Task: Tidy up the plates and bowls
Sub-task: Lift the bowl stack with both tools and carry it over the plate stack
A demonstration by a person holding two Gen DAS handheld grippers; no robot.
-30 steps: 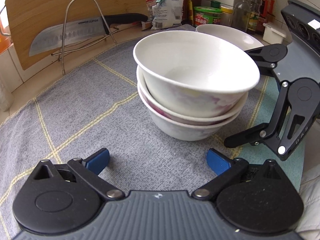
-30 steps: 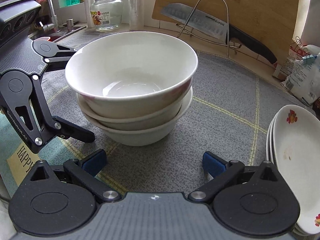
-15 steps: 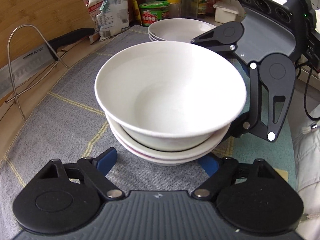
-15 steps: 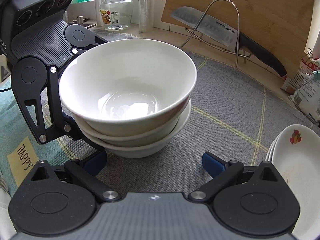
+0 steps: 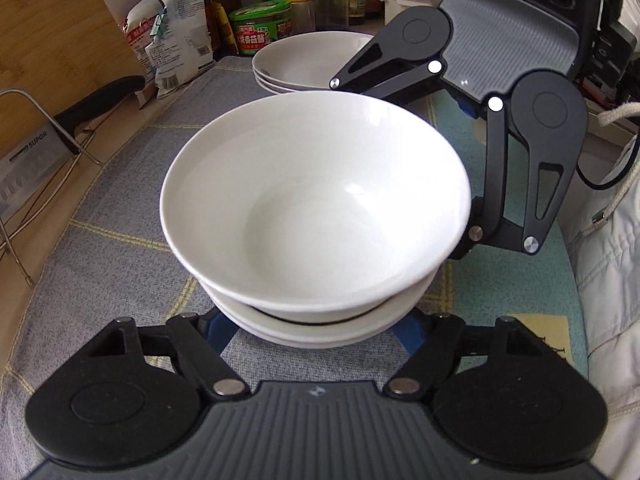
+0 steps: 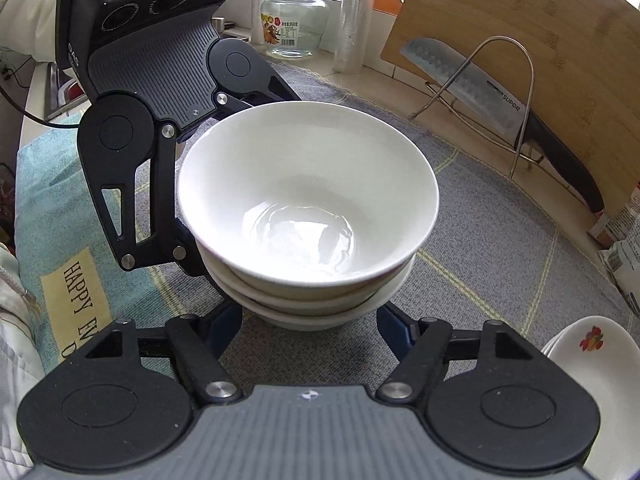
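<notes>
A stack of three white bowls [image 5: 316, 208] stands on the grey mat and also shows in the right wrist view [image 6: 308, 216]. My left gripper [image 5: 314, 334] is open, its blue fingers either side of the lowest bowl's base. My right gripper [image 6: 310, 330] is open in the same way from the opposite side; it shows in the left wrist view behind the stack [image 5: 500, 152]. Whether the pads touch the bowl is hidden under its rim. A stack of white plates [image 5: 304, 60] sits beyond the bowls and shows at the right edge of the right wrist view [image 6: 592, 364].
A knife [image 6: 500, 100] rests on a wire stand against a wooden cutting board [image 6: 540, 28]. Bags, jars and bottles [image 5: 260, 32] line the back wall. A glass jar [image 6: 294, 20] stands by the window. A teal cloth [image 6: 60, 240] lies beside the grey mat [image 6: 500, 260].
Both grippers have moved in toward the bowl stack from opposite sides, and their fingers now flank its base. The bowls have not moved.
</notes>
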